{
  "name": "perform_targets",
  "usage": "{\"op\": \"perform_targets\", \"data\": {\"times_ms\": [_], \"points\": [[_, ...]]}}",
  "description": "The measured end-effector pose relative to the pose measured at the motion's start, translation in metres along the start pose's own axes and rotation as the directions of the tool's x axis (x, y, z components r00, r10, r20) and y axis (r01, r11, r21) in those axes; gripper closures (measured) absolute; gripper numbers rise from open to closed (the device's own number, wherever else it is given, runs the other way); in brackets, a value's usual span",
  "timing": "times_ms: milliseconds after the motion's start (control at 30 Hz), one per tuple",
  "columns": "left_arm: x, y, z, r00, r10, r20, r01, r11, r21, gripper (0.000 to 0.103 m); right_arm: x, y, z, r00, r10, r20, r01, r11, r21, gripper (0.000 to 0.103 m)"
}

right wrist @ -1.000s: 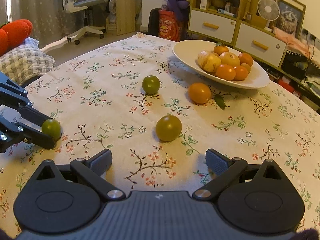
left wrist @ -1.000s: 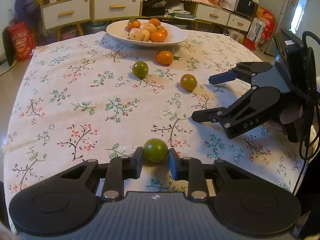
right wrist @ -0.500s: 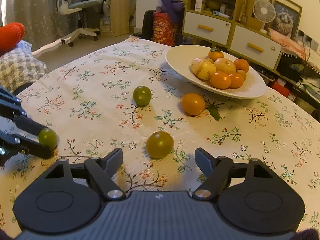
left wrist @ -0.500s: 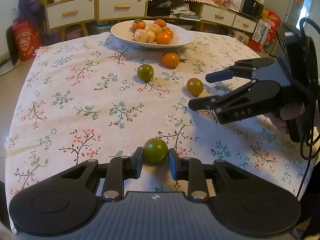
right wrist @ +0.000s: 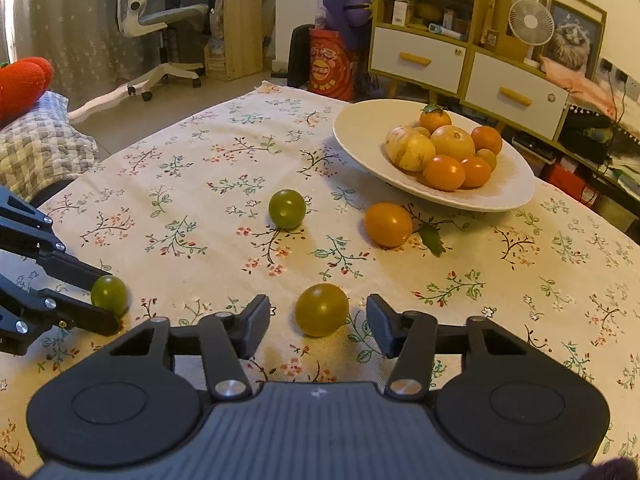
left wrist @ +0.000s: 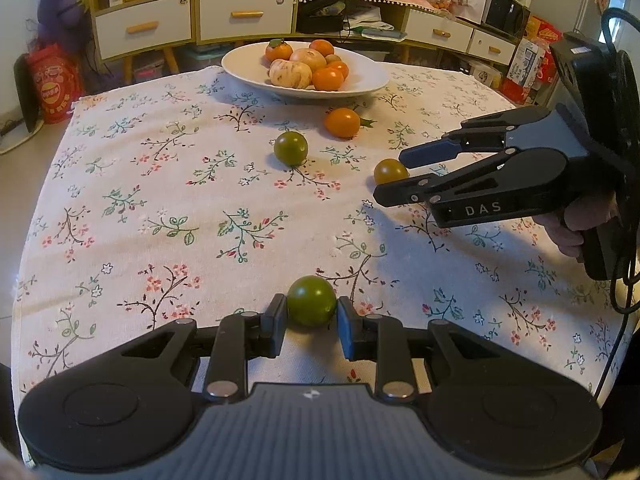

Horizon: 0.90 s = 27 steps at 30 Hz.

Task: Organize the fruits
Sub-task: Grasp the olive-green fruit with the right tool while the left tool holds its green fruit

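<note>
White and shallow, the bowl (right wrist: 508, 196) already holds a pile of fruit; four remain on the tabletop (left wrist: 160, 208). The left gripper (left wrist: 311, 320) pinches a green tomato (left wrist: 311, 300); the right gripper (right wrist: 318, 326) is closing around an olive-yellow tomato (right wrist: 322, 309), pads not yet touching.

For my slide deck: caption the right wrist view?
Right gripper closing around an olive tomato; left gripper grips a green one.

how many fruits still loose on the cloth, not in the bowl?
4: green one clamped in the left gripper, yellowish one between the closing right gripper jaws, green one mid-table, orange one by the bowl.
</note>
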<state>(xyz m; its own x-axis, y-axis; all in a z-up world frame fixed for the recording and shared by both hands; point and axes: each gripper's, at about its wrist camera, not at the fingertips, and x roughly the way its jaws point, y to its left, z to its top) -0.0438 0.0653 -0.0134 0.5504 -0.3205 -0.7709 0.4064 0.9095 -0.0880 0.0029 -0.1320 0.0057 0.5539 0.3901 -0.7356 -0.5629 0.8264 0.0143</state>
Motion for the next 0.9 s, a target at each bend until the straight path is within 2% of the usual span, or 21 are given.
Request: {"op": "perform_targets", "data": {"times_ms": [433, 900], "points": [[0.0, 0.0002, 0.001, 1.0, 0.003, 0.003, -0.003, 1.0, 0.0, 0.1, 0.0022, -0.0014, 0.0022, 1.0, 0.007, -0.024, -0.006, 1.0, 0.016, 0.076], [-0.0019, 0.0003, 0.0093, 1.0, 0.012, 0.027, -0.012, 1.0, -0.009, 0.1, -0.0039, -0.0039, 0.0045, 1.0, -0.003, -0.017, 0.003, 1.0, 0.025, 0.077]]}}
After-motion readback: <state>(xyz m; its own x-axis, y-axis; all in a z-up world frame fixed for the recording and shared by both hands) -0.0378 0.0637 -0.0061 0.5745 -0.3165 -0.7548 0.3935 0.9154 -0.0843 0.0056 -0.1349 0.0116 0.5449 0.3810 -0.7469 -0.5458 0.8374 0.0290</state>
